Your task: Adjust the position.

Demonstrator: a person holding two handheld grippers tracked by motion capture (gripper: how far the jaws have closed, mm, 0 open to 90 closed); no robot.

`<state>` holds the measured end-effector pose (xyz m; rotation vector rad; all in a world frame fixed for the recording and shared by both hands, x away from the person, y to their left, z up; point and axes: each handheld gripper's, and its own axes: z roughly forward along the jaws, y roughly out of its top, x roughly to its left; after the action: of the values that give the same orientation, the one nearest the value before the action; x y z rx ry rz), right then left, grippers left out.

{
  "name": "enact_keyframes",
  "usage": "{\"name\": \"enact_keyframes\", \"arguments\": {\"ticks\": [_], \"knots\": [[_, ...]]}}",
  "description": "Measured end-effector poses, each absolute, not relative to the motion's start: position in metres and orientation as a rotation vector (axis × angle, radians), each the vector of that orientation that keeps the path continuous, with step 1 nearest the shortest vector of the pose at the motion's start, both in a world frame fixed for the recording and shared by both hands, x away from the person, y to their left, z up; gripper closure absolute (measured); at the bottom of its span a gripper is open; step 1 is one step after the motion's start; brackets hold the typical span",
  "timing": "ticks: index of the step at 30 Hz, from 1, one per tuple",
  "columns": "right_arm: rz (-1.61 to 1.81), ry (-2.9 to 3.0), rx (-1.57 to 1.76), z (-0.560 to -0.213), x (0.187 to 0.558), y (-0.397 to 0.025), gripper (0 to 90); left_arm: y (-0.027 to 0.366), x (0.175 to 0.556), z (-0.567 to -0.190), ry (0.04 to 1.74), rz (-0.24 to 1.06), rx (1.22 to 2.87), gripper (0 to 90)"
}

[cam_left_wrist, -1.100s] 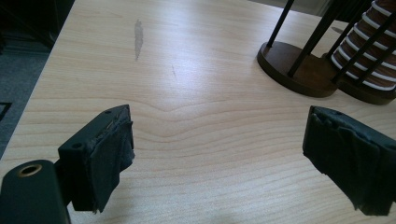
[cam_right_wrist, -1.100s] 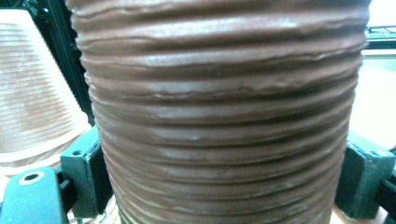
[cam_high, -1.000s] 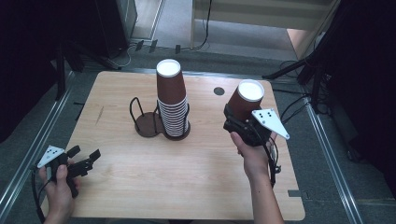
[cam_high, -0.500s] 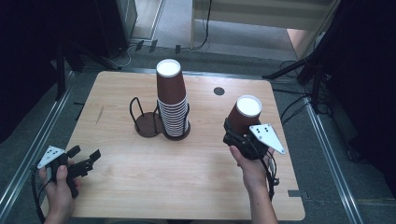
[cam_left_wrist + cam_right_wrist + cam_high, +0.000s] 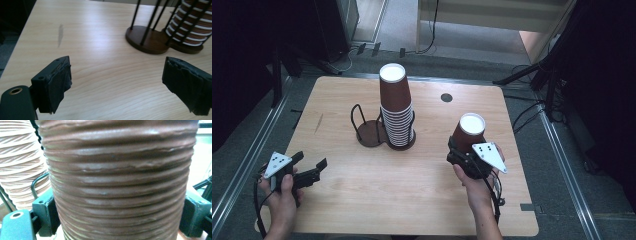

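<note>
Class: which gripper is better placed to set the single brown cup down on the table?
Right. The right gripper is shut on the brown cup, low over the table; the left gripper is open, far off.

Cup stack (image 5: 396, 110) and rack (image 5: 368, 127) mid-table

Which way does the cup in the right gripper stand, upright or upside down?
Upside down: the cup in the right gripper shows its white base on top.

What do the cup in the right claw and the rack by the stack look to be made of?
The cup looks like ripple-wall paper: brown, ridged, matt with a faint sheen, white upturned base. The rack seems to have thin black metal rods on a dark brown base, likely wood or plastic; its smooth surface leaves that open.
</note>
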<state>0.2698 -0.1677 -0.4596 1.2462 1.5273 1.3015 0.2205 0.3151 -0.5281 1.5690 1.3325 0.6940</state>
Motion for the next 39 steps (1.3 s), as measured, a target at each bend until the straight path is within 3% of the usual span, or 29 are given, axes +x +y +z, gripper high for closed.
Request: {"name": "enact_keyframes", "arguments": {"ticks": [28, 39], "knots": [[1.272, 1.602, 1.188, -0.478, 0.262, -0.153, 12.2, 0.219, 0.26, -0.472, 1.039, 0.546, 1.671, 9.0], [1.243, 1.688, 1.099, -0.49, 0.255, -0.128, 12.5, 0.189, 0.257, -0.461, 0.893, 0.391, 1.744, 6.2]]}}
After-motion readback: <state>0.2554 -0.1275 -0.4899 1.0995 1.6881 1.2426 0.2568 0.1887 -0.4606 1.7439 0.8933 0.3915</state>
